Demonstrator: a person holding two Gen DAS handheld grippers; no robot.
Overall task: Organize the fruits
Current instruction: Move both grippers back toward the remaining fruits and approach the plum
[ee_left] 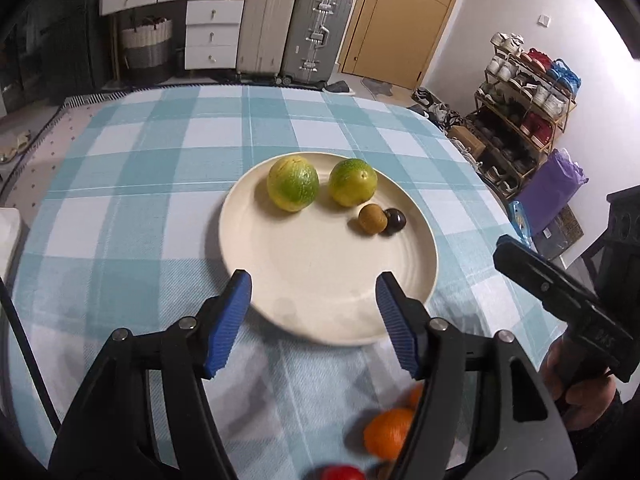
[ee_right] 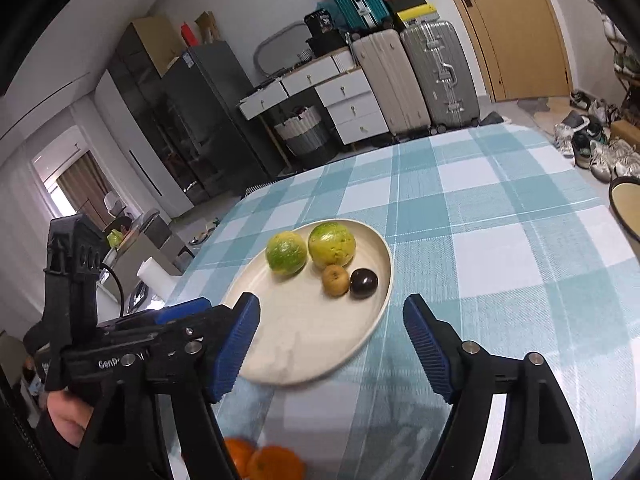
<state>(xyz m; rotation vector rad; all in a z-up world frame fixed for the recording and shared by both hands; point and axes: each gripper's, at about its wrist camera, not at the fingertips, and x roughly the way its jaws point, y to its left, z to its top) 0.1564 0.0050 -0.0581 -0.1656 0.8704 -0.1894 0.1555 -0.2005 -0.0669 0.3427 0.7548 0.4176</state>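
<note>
Nearest, at the bottom edge of both views, the loose fruit lies on the checked table [ee_left: 132,168]: an orange [ee_left: 387,432] with a second orange [ee_right: 239,453] touching it, and something red [ee_left: 340,473], blurred and cut off by the frame. They sit under and behind both tools, so a reach for them would be half blind. The likeliest fault is a jaw tip nudging an orange and sending it rolling towards the near edge.

Just beyond, the left gripper [ee_left: 314,286] and the right gripper [ee_right: 331,312] hang above the near rim of the plate [ee_left: 320,280], jaws spread wide with nothing between them. The two tools are close together, so they could knock each other if both go for the same fruit.

Farther, on the plate, two green-yellow citrus [ee_left: 293,187] [ee_left: 353,182] rest at the far side. A brown kiwi [ee_left: 372,219] touches a dark plum [ee_left: 395,221]. Setting another fruit down hard could jostle these round pieces over the low rim.
</note>
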